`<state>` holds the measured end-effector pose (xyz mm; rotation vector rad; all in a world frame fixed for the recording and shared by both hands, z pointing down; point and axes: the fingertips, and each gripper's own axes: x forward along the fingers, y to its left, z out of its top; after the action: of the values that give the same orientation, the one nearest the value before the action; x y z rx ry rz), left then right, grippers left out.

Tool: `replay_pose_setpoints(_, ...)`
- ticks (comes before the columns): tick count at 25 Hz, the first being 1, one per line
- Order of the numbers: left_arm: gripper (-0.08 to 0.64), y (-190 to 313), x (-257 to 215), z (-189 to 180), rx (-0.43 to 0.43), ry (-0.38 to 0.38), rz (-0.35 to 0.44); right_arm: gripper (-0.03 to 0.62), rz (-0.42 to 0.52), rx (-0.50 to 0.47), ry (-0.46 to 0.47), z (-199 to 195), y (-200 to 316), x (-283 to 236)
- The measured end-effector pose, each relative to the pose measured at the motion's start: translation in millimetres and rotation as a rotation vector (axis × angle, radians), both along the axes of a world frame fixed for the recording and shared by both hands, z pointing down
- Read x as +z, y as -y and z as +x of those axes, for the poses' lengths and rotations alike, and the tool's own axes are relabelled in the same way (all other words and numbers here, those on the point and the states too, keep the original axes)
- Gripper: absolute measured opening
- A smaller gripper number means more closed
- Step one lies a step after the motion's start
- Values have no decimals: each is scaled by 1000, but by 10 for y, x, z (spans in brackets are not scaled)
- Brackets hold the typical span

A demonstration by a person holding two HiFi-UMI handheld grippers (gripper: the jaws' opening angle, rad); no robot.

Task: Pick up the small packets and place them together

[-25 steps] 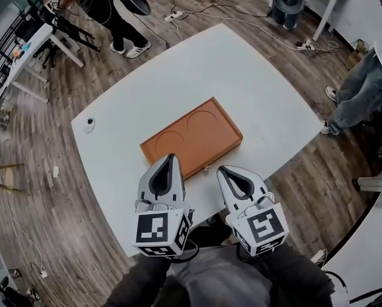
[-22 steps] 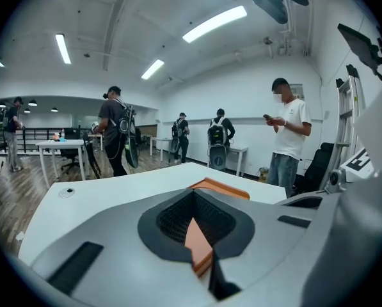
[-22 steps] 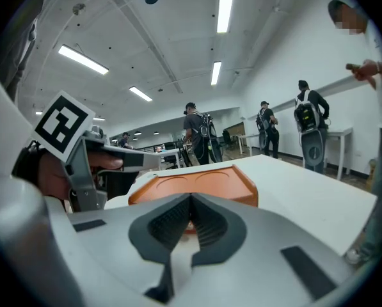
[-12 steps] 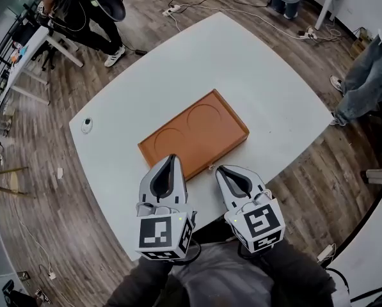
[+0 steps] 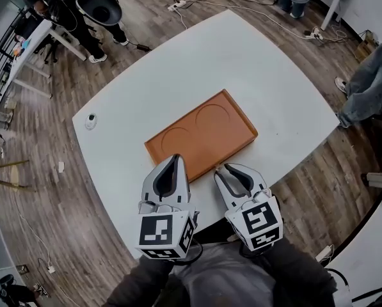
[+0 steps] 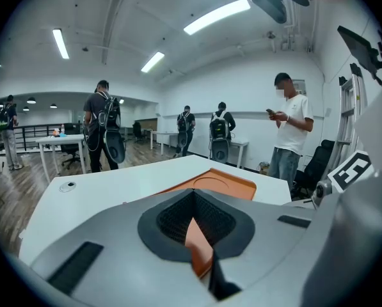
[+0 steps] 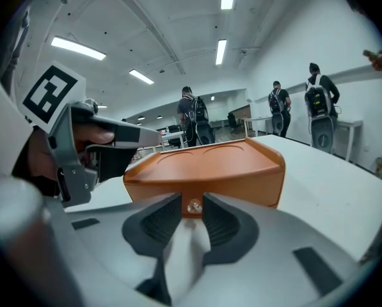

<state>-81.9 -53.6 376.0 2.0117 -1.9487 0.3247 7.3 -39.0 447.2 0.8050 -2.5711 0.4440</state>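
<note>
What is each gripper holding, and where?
Nothing. Left gripper shut, empty; right gripper has just been opening its jaws, a small shiny item between the tips, ungripped.

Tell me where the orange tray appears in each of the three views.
Head view: the orange tray lies mid-frame, askew on the white table.
Left gripper view: the tray sits at centre, just beyond the jaws.
Right gripper view: the tray fills the centre, above the jaws.
Shared landmark: the white table under it.
</note>
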Motion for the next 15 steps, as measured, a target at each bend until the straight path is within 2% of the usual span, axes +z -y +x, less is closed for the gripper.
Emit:
replay_pose_setpoints(6, -3, -6, 34, -60, -20, -6, -29, 89, -29, -22, -11, -59, 11, 70)
replay_pose_setpoints(11, -3, -86, 122, -171, -59, -22, -123, 89, -48, -27, -26, -61, 23, 114)
replay_pose_setpoints(15, -3, -96, 284, -230, -59, -31, -187, 89, -55, -25, -40, -72, 55, 123)
